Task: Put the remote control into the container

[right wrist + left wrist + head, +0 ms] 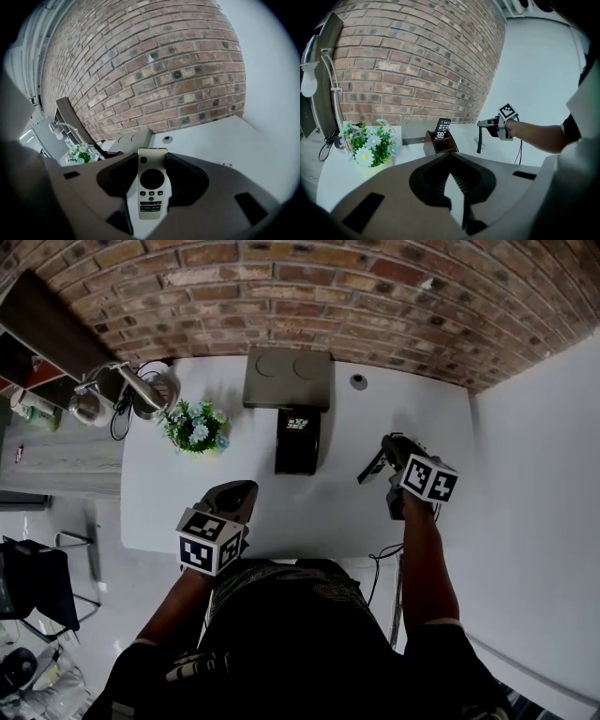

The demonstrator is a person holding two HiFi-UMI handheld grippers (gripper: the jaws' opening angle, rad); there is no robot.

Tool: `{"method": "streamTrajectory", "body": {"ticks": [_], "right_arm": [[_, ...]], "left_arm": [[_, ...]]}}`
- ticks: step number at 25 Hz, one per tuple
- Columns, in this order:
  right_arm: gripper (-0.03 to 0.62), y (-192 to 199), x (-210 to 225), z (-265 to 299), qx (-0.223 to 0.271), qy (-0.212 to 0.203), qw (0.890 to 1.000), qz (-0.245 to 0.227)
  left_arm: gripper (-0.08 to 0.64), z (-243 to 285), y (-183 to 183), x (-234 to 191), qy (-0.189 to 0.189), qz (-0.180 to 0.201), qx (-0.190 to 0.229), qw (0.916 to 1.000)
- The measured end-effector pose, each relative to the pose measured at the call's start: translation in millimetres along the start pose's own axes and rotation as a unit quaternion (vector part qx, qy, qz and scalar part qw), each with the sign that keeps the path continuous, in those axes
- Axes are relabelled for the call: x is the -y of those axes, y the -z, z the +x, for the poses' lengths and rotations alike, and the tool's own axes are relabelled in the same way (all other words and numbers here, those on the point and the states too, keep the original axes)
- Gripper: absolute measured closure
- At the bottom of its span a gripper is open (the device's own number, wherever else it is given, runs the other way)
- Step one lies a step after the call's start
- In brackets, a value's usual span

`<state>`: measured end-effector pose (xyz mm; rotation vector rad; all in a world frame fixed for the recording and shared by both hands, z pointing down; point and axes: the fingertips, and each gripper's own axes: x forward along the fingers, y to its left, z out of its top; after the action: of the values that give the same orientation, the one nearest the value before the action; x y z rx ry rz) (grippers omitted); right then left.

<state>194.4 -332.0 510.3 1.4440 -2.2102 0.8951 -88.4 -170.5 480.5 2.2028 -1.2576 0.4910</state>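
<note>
My right gripper [152, 157] is shut on a slim pale remote control [151, 187], which lies lengthwise between the jaws with its buttons facing up. From the head view the right gripper [382, 457] hovers over the table's right half, the remote [370, 468] hanging from it. A dark brown container [297, 451] stands mid-table to its left, with a black remote [299, 423] upright inside. The left gripper view shows the container [439, 143] ahead of me. My left gripper [239, 493] is held near the table's front edge, jaws shut and empty.
A pot of blue and white flowers [196, 427] stands left of the container. A flat grey box [288, 378] lies behind it against the brick wall. A metal lamp [141, 390] is at the table's back left corner. A cable [384, 554] hangs off the front edge.
</note>
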Motion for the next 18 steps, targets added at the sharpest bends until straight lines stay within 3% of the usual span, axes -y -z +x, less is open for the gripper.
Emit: {"method": "streamTrajectory", "body": {"ticks": [11, 18], "right_arm": [[0.399, 9, -73, -29, 0.041, 0.001, 0.999, 0.001], [0.399, -12, -133, -19, 0.111, -0.030, 0.993, 0.025]], "left_arm": [[0.555, -29, 4, -26, 0.023, 0.022, 0.015, 0.9994], [0.555, -46, 7, -40, 0.027, 0.028, 0.020, 0.9990]]}}
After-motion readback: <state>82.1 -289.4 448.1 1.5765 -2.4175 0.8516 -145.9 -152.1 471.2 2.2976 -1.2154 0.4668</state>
